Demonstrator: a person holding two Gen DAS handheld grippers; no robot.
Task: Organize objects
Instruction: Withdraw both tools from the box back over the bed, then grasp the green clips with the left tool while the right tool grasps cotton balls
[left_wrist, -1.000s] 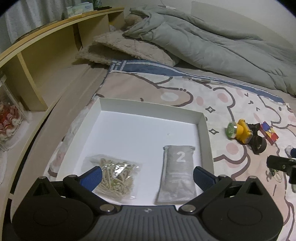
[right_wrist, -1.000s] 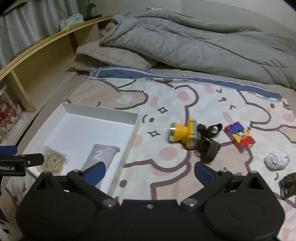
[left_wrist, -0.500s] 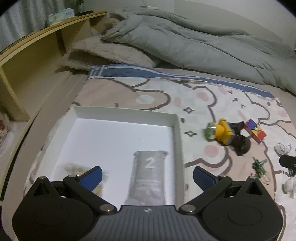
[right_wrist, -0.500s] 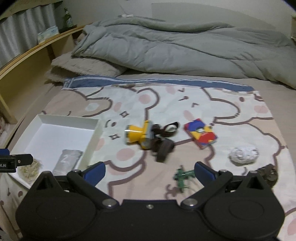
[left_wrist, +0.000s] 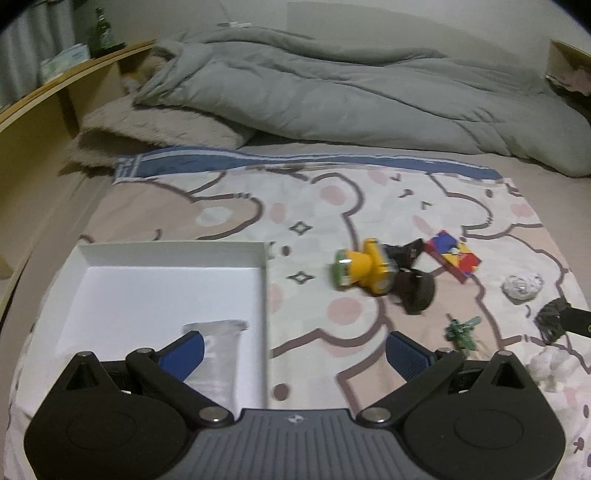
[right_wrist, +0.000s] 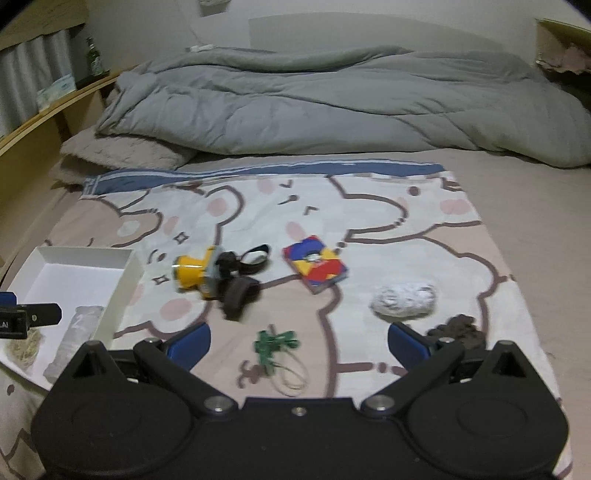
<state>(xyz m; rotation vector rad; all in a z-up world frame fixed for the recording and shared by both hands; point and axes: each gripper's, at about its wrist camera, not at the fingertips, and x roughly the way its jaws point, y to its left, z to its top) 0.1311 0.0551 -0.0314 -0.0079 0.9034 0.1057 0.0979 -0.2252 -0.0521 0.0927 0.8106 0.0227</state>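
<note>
Both grippers have swung right since a second ago: the left gripper now hangs over the white tray's right wall, the right gripper over the green toy. Both sets of fingers spread open, empty. The yellow headlamp lies mid-bed.

The left matte-black two-finger gripper has blue ribbed fingertip pads, silver pivot screws, two round embossed discs and a grey ribbed centre plate bearing a small logo. The right matte-black two-finger gripper matches, with a plain black centre and one small screw.
</note>
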